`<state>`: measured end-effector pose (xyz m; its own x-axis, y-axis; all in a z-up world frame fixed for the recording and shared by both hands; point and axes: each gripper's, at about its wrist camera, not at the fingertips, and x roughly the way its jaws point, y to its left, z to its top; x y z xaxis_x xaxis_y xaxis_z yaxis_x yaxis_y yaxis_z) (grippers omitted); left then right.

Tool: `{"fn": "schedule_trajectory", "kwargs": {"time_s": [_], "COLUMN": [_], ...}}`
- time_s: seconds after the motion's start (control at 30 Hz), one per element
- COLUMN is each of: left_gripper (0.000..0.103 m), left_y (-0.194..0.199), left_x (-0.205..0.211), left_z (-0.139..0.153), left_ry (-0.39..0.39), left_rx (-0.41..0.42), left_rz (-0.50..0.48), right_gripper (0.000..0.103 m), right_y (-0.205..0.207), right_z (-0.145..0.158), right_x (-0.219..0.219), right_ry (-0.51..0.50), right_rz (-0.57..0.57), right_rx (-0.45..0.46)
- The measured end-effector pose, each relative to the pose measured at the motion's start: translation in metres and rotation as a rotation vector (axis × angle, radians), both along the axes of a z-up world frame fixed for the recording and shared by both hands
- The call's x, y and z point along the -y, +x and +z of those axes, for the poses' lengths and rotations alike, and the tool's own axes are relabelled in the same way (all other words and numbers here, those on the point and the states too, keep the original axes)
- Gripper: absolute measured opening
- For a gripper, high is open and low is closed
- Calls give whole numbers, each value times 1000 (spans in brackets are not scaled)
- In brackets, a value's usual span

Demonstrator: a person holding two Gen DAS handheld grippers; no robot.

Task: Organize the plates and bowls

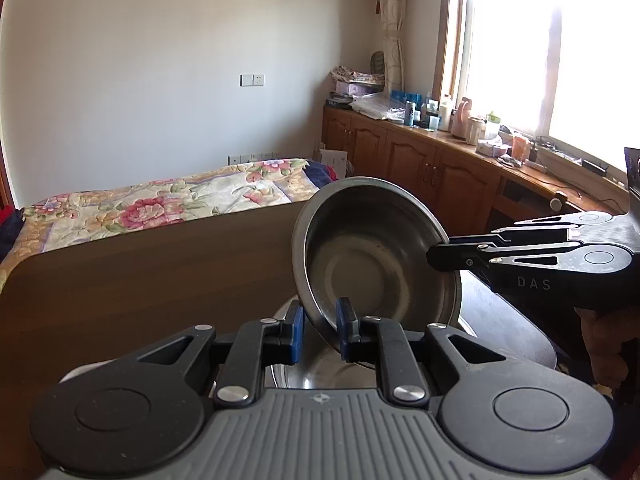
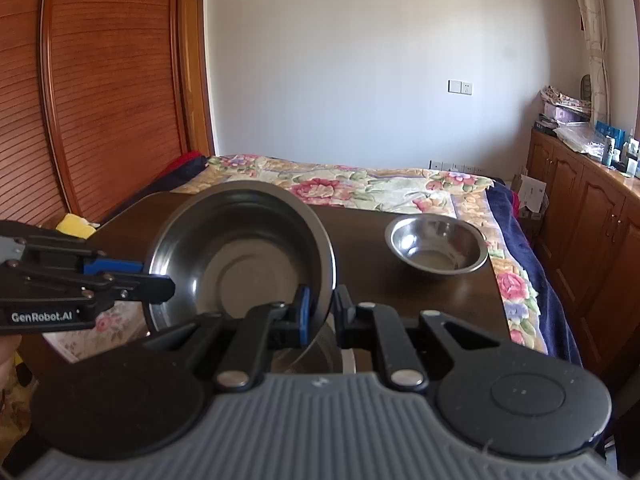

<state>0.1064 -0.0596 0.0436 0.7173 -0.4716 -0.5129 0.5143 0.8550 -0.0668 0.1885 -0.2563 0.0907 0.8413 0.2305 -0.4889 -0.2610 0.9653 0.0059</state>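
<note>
A shallow steel bowl (image 1: pixel 372 248) (image 2: pixel 240 248) hangs tilted above the dark wooden table (image 1: pixel 140 280) (image 2: pixel 400 292), its inside facing both cameras. My left gripper (image 1: pixel 320 330) (image 2: pixel 158 276) is shut on its near lower rim, one finger inside and one outside. My right gripper (image 2: pixel 322 312) (image 1: pixel 434 256) is shut on the rim at the opposite side. Directly below the held bowl lies more steel dishware (image 1: pixel 316 372) (image 2: pixel 316 348), mostly hidden by the grippers. A second, smaller steel bowl (image 2: pixel 436 246) stands upright on the table's far right.
A bed with a floral cover (image 1: pixel 140 204) (image 2: pixel 360 184) lies just beyond the table. Wooden cabinets (image 1: pixel 400 152) with a cluttered top run under the window. A slatted wooden wardrobe (image 2: pixel 100 80) stands at the left. A hand (image 1: pixel 600 340) holds the right gripper.
</note>
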Motion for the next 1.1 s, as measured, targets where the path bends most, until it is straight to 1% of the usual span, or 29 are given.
{"fn": "schedule_trajectory", "kwargs": {"time_s": [0.37,0.57,0.67,0.93,1.1], "left_gripper": [19,19,19,19,19], "left_y": [-5,-5,-3,-2,-5], "left_x": [-2,2,2,7,13], "left_z": [-23,-33,-38,-41,-43], "left_ry": [19,77,92,121,140], "left_rx": [-49,-55,-67,-58,-39], "left_rz": [-14,-32,-35,-35,-33], "right_gripper": [14,14,14,14,14], "right_y": [-9,-11,-11,-11,-12], "right_z": [-20,-29,-31,-36,-36], "right_x": [-4,-6,-8,-9,-15], "right_ry": [-23,-28,-35,-50,-107], "right_rz": [12,21,22,30,42], "right_rx": [-42,-69,-77,-92,-79]}}
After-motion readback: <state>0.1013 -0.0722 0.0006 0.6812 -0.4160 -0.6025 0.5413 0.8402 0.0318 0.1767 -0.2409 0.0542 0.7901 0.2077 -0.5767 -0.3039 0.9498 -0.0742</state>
